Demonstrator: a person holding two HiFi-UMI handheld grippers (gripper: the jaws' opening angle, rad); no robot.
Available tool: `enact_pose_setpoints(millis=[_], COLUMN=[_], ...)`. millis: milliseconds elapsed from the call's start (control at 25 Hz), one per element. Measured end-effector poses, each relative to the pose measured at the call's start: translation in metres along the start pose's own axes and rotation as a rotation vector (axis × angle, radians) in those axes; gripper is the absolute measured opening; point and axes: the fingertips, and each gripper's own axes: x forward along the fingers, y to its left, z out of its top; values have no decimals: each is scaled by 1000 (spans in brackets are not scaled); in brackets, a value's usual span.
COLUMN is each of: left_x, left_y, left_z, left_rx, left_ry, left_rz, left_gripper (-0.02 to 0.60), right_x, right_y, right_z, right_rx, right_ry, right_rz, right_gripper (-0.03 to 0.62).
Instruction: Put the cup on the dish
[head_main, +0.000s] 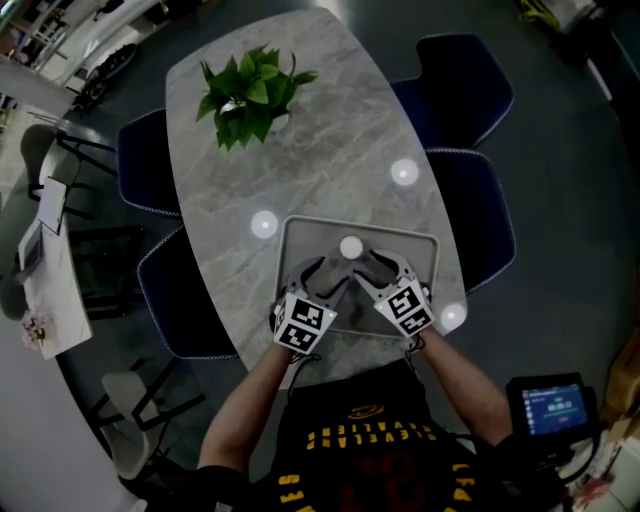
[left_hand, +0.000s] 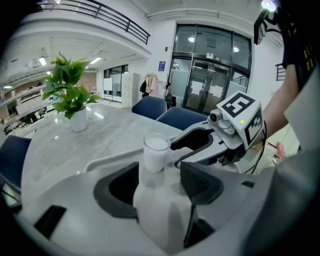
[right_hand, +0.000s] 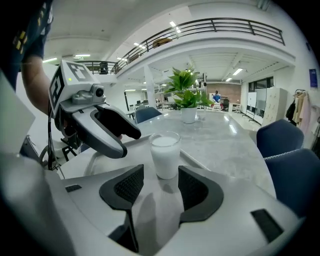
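Observation:
A clear cup (head_main: 350, 247) filled with white liquid stands upright on the far part of a grey rectangular dish (head_main: 290, 232), a tray near the table's front edge. My left gripper (head_main: 330, 277) and right gripper (head_main: 378, 270) rest over the tray, angled in toward the cup from either side. In the left gripper view the cup (left_hand: 156, 154) stands just beyond my open left gripper (left_hand: 157, 183), with the right gripper (left_hand: 200, 146) behind it. The right gripper view has the cup (right_hand: 165, 155) at the mouth of my open right gripper (right_hand: 161, 188). Neither gripper holds anything.
A potted green plant (head_main: 250, 95) stands at the far end of the grey marble table (head_main: 330, 140). Blue chairs (head_main: 465, 90) sit along both sides. Bright lamp reflections (head_main: 404, 172) dot the tabletop. The tray's raised rim (right_hand: 192, 158) runs round the cup.

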Motion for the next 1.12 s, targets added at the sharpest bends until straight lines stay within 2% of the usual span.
enact_pose_setpoints(millis=[160,200,280,400,640,960,1120], left_x=[-51,-64,-82,-101,-115,-112,-140], left_y=[-14,-17,-20,-22,-28,-40,-40], left_z=[3,6,14,24,35,38,25], left_rx=[-26,-37,-58,-95,-131,-172,-187], left_ry=[-61,-90,-152,-226,-293,-315,-319], left_rz=[-2,-3,5,13,1,-29,-43], left_gripper=[259,234,126,0,0,0,0], right_x=[-30,-38,-51,-66,-80,-85,-96], right_y=[36,43,51,57,66,66,95], right_z=[23,29,38,51,72,68,76], right_rx=[52,63,91,131,158,191,194], right_ry=[-66,-86,-129,-188,-261,-225,-214], right_rz=[-7,-12,-15,2,20,-45,-82], right_gripper=[216,121,41,6,7,6,6])
